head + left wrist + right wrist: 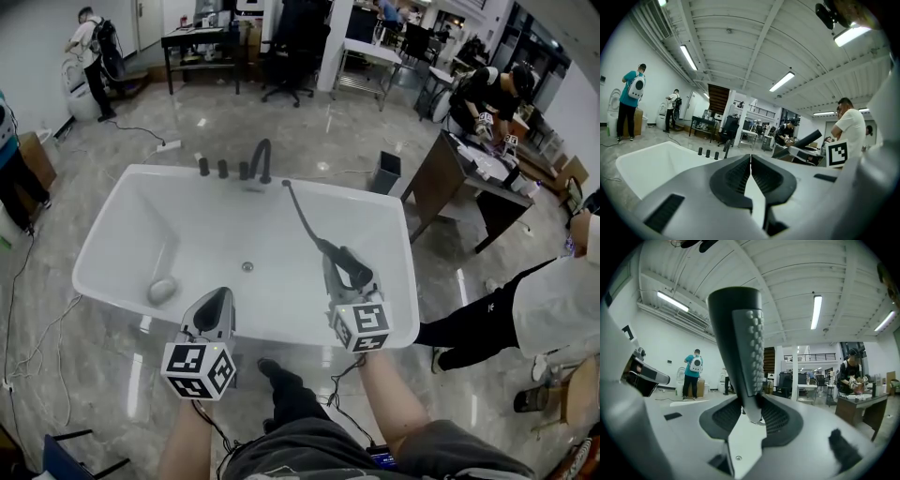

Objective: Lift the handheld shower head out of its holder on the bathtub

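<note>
Right gripper view: shower head (739,341) upright, probably facing right.

The faucet (262,157) and knobs (223,168) stand on the bathtub's (131,216) far rim. The handheld shower head (349,265) is above the tub's near right corner, its hose (302,214) leading back to the far rim.

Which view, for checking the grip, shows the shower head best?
The right gripper view: the shower head fills it, clamped in the right gripper. The head view shows it small above the bathtub, hose trailing. The left gripper view gives a small side glimpse.
</note>
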Tool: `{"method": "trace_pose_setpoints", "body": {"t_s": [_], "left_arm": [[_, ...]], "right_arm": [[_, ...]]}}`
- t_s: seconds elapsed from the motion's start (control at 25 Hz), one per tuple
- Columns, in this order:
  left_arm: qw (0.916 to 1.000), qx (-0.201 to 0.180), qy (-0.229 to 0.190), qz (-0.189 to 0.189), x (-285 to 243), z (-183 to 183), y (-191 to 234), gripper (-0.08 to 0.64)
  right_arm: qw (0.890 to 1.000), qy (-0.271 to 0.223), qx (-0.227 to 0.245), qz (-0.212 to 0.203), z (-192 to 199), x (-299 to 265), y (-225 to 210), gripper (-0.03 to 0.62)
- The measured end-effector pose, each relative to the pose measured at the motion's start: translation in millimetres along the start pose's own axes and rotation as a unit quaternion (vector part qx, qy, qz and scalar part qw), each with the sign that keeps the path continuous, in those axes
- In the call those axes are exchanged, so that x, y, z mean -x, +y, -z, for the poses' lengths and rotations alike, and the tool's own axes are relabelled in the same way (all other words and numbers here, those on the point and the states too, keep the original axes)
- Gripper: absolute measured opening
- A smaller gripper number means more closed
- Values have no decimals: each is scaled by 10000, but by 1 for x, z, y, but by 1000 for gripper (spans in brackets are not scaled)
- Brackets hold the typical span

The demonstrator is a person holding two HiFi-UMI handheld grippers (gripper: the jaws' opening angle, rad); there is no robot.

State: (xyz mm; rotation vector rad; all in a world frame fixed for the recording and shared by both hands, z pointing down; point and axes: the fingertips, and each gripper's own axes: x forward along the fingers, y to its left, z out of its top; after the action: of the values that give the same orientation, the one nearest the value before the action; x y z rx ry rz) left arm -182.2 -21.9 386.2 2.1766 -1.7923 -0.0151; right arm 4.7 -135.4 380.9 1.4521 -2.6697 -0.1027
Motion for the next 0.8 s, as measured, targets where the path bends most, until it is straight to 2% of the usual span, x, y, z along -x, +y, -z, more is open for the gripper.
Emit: {"method": "trace_pose_setpoints", "body": {"t_s": [0.24, 0.6, 0.8], "left_arm": [[9999, -48, -5, 121, 27, 5, -24, 17], [9997, -39, -52, 223, 49, 13, -56, 17], [9996, -18, -44, 296, 51, 22, -76, 17]], "right_arm": [[10000, -44, -59, 53, -4, 44, 4, 140], [9998, -106, 50, -157, -9, 96, 18, 140], [9998, -38, -19, -178, 3, 116, 13, 140]]}}
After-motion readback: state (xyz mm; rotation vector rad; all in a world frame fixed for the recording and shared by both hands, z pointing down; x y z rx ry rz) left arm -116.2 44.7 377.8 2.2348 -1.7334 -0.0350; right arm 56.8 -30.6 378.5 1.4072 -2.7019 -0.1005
